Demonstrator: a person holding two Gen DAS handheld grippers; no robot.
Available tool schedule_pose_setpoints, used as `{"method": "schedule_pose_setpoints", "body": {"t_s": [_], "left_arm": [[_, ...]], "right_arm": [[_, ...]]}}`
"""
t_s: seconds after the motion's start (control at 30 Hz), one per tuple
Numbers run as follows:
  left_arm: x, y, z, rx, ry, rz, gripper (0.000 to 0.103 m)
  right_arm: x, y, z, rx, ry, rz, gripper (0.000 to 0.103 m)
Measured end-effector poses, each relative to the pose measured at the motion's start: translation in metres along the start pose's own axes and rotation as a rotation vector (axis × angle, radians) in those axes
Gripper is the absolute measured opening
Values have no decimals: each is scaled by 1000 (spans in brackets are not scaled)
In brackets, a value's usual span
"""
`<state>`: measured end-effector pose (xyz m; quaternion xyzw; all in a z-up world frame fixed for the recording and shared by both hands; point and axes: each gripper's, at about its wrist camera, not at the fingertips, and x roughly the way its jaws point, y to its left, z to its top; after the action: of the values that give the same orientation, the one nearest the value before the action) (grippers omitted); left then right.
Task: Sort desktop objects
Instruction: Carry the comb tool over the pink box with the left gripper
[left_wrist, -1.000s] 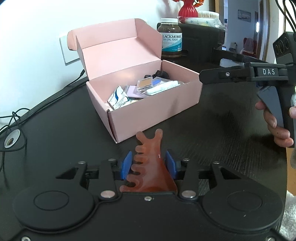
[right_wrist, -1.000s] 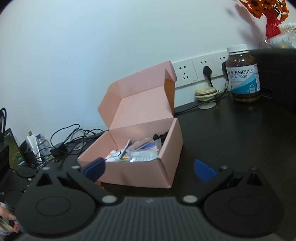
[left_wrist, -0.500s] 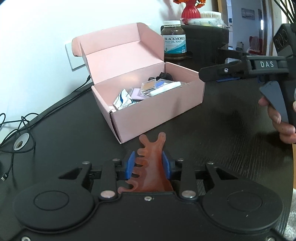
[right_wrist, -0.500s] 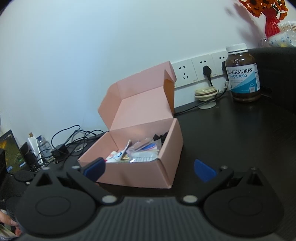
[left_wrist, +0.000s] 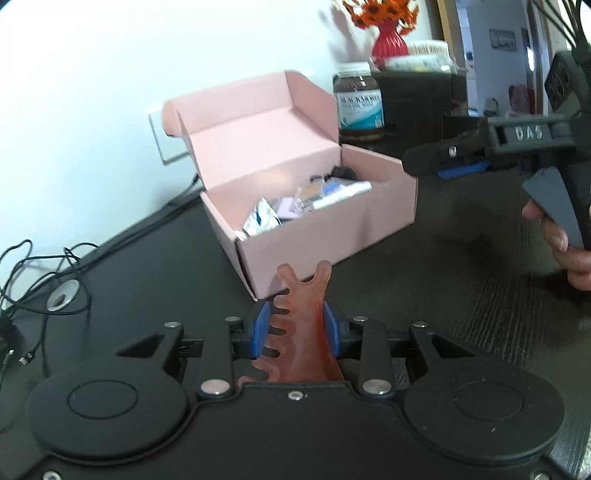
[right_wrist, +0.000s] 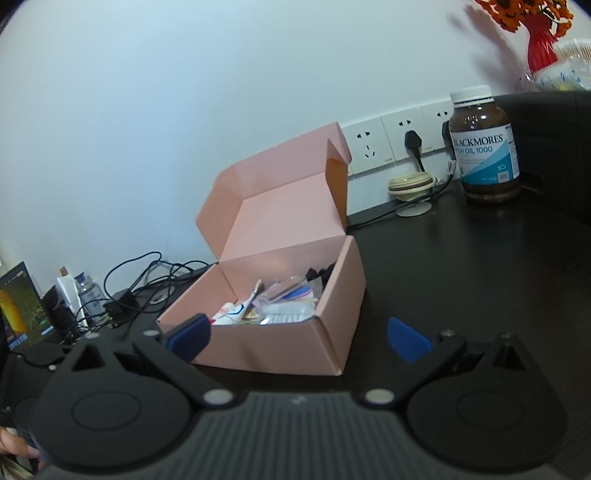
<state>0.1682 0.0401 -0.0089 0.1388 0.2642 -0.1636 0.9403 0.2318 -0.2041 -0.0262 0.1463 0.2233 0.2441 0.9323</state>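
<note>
Between our left tongs (left_wrist: 294, 326), blue pads clamped a translucent amber comb (left_wrist: 300, 325), wavy-toothed with a forked tip, held just before the pink cardboard box (left_wrist: 321, 236) on the dark wood-grained worktop (left_wrist: 443, 295). Our right tongs (right_wrist: 297, 334) stood wide and empty, facing that open box.
</note>
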Motion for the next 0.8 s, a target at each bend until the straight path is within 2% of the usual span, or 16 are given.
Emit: {"method": "schedule_pose_setpoints", "body": {"t_s": [0.37, 0.8], "left_arm": [[-8, 5, 4, -46, -46, 21, 32], [-23, 9, 43, -85, -201, 92, 32]], "right_arm": [[0, 0, 0, 0, -2, -4, 102], [1, -2, -1, 14, -2, 0, 102]]}}
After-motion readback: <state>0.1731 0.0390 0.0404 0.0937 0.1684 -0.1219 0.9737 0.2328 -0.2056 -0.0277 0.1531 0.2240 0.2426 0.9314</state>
